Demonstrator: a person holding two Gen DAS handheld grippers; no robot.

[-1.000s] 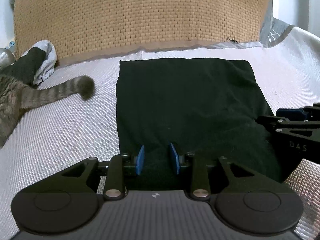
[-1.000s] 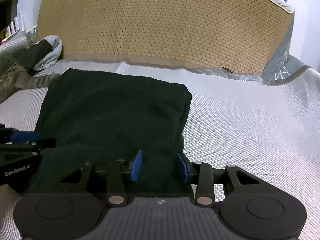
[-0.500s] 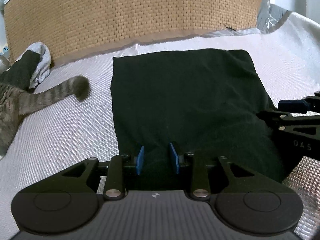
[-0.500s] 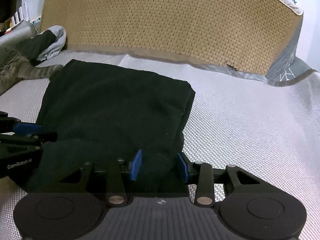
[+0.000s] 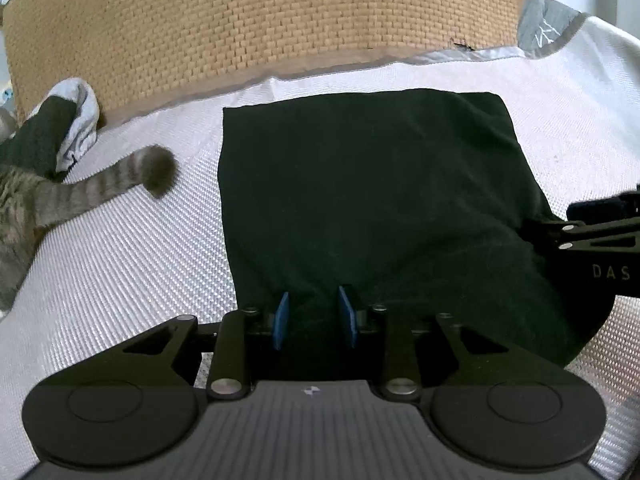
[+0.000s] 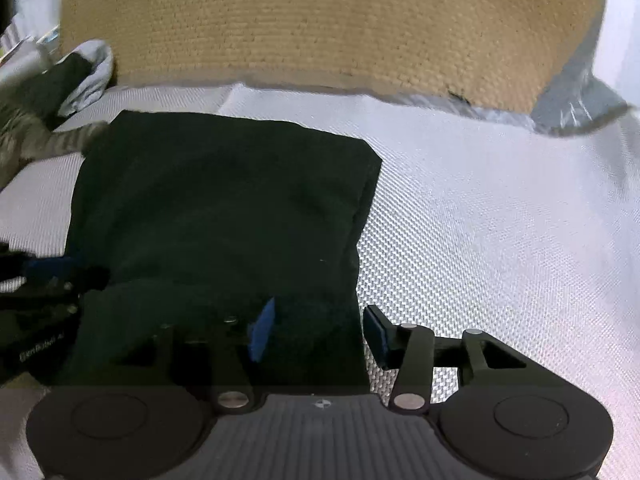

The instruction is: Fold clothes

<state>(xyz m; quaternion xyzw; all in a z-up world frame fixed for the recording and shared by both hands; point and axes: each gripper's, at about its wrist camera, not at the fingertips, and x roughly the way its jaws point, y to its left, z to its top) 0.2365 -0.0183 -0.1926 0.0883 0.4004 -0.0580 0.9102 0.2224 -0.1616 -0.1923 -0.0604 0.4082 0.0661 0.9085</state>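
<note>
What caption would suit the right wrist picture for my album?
Right hand-held gripper, jaws just opening, at the near right corner of a folded black garment on a white woven cover.

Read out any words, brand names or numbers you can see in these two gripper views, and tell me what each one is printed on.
"DAS": pale letters on the right gripper's black body, cut off at the frame edge in the left wrist view.
Pale lettering on the left gripper's black body in the right wrist view: too blurred to read.
The black garment and the white woven cover show no text.
</note>
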